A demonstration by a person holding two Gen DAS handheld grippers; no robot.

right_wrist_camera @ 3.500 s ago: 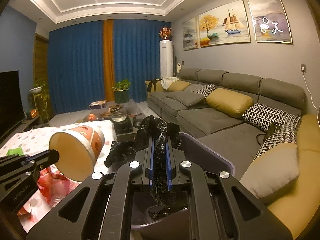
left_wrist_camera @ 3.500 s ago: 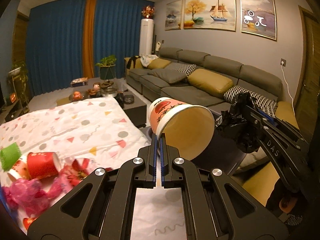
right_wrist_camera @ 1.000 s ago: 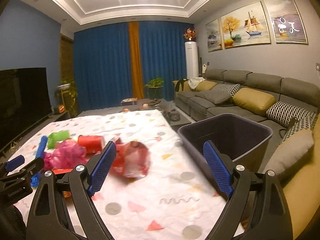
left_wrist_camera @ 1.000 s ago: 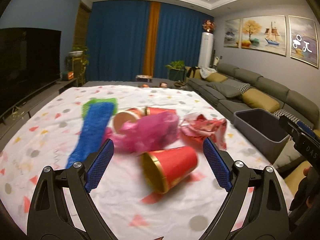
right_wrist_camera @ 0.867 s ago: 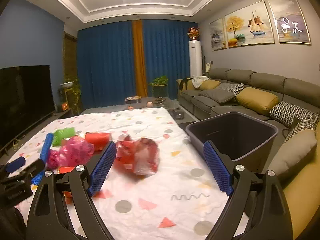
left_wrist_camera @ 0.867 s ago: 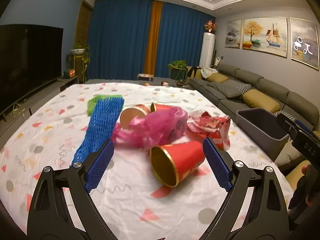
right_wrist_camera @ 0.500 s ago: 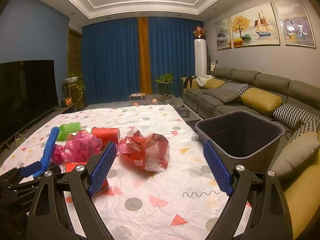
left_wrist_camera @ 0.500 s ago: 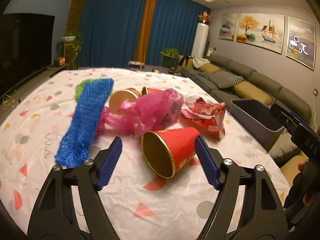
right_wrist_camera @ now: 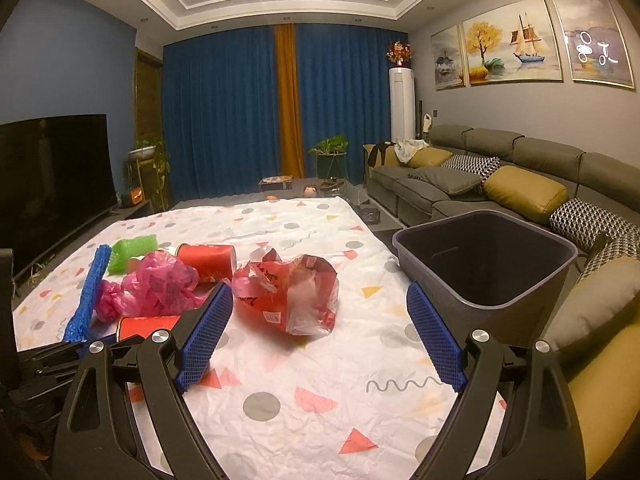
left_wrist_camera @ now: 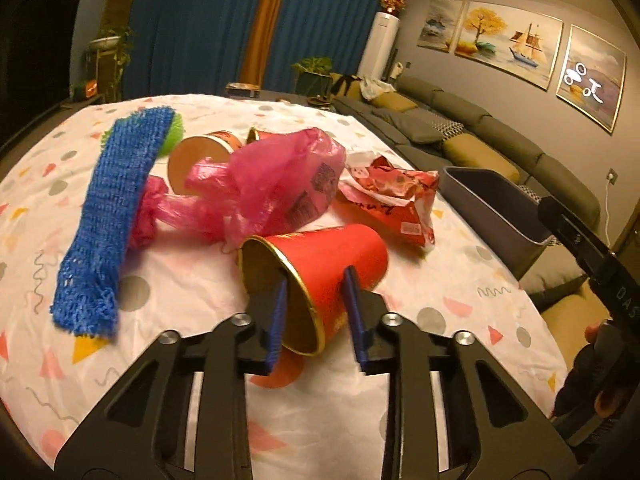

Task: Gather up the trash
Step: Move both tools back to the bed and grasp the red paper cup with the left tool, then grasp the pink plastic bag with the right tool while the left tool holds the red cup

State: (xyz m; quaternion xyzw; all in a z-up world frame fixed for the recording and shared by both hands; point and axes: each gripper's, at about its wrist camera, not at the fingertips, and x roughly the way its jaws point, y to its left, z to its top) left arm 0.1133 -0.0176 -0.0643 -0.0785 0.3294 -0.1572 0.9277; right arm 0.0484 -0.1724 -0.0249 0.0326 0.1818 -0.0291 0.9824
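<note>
Left gripper just closing across rim of tipped red paper cup; right gripper wide open, empty. Step: cup pickup. Next: lift, carry to grey plastic bin at 2 o'clock.

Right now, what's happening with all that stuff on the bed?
Someone is picking up trash with two hand-held grabbers. The left gripper has just been closing around the rim of a red paper cup lying on its side: one finger is inside the mouth, the other against the outside. The right gripper is open, hovering near a crumpled red wrapper. A pink plastic bag, blue netting and more cups wait on the spotted sheet. The grey bin stands beside it.
</note>
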